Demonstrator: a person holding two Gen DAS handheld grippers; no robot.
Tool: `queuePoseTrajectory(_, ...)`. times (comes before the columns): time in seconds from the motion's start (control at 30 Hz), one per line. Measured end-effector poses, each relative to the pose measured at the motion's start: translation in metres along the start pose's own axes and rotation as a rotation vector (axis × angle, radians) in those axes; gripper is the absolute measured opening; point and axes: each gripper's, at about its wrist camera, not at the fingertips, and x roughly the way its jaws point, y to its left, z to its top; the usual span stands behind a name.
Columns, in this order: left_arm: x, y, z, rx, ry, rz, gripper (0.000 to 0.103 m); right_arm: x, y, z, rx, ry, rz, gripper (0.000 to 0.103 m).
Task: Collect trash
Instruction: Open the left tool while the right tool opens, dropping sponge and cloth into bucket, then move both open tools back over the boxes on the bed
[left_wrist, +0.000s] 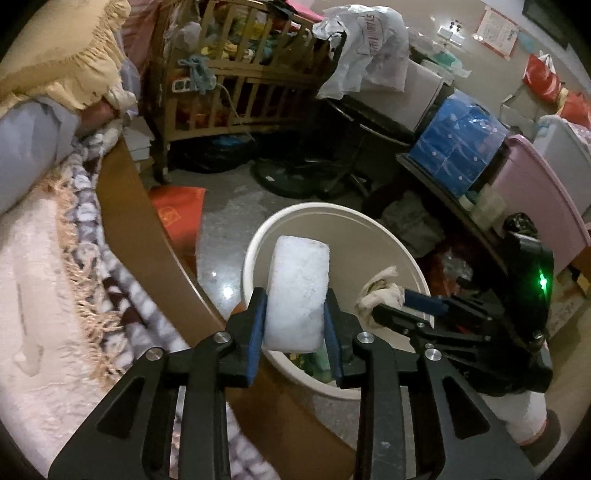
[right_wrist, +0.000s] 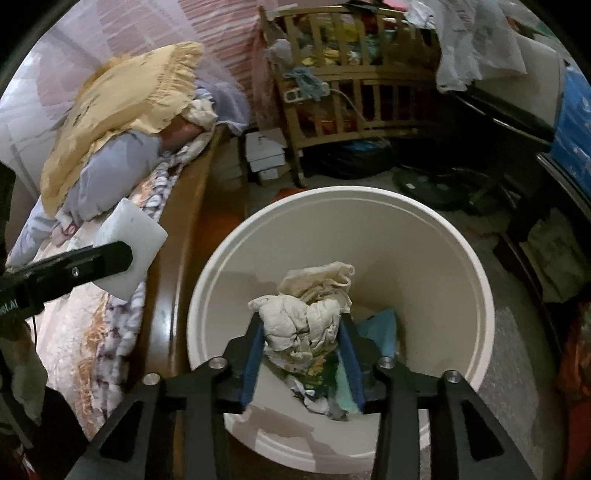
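Observation:
A white foam block (left_wrist: 301, 258) sits between the blue pads of my left gripper (left_wrist: 295, 295), which is shut on it above the near left rim of a white bucket (left_wrist: 332, 210). In the right wrist view the same block (right_wrist: 129, 236) hangs over the bed edge, left of the bucket (right_wrist: 461, 251). My right gripper (right_wrist: 302, 325) is shut on a crumpled cream paper wad (right_wrist: 310, 302) over the bucket's mouth. Coloured scraps (right_wrist: 380, 332) lie at the bucket's bottom. From the left wrist view the right gripper (left_wrist: 388, 301) reaches in from the right, wad (left_wrist: 380, 291) at its tips.
A bed with a patterned blanket (left_wrist: 92, 258) and wooden side rail (left_wrist: 147, 221) runs along the left. A yellow pillow (right_wrist: 122, 107) lies on it. A wooden crib (left_wrist: 236, 74), red bag (left_wrist: 177, 214), fan base (left_wrist: 295, 177), blue pack (left_wrist: 458, 144) and pink bin (left_wrist: 535, 184) crowd the floor.

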Motion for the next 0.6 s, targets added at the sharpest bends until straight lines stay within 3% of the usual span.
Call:
queuePoseTrajectory(0.07, 0.007, 0.004, 0.0, -0.017, 0.023, -0.017, 0.033, -0.001, -0.004, 0.0, 0.013, -0.002, -0.012, 0.053)
queuePoseTrajectory(0.13, 0.008, 0.006, 0.0, -0.031, 0.029, -0.031, 0.048, -0.002, -0.008, 0.001, 0.029, -0.005, -0.016, 0.061)
queuePoseTrajectory(0.2, 0.007, 0.006, 0.0, -0.038, 0.02, -0.038, 0.052, -0.003, -0.01, 0.001, 0.043, -0.012, -0.013, 0.063)
queuePoseTrajectory(0.6, -0.011, 0.03, -0.002, -0.099, -0.007, 0.009, 0.053, -0.002, 0.021, -0.002, -0.016, 0.002, 0.023, 0.063)
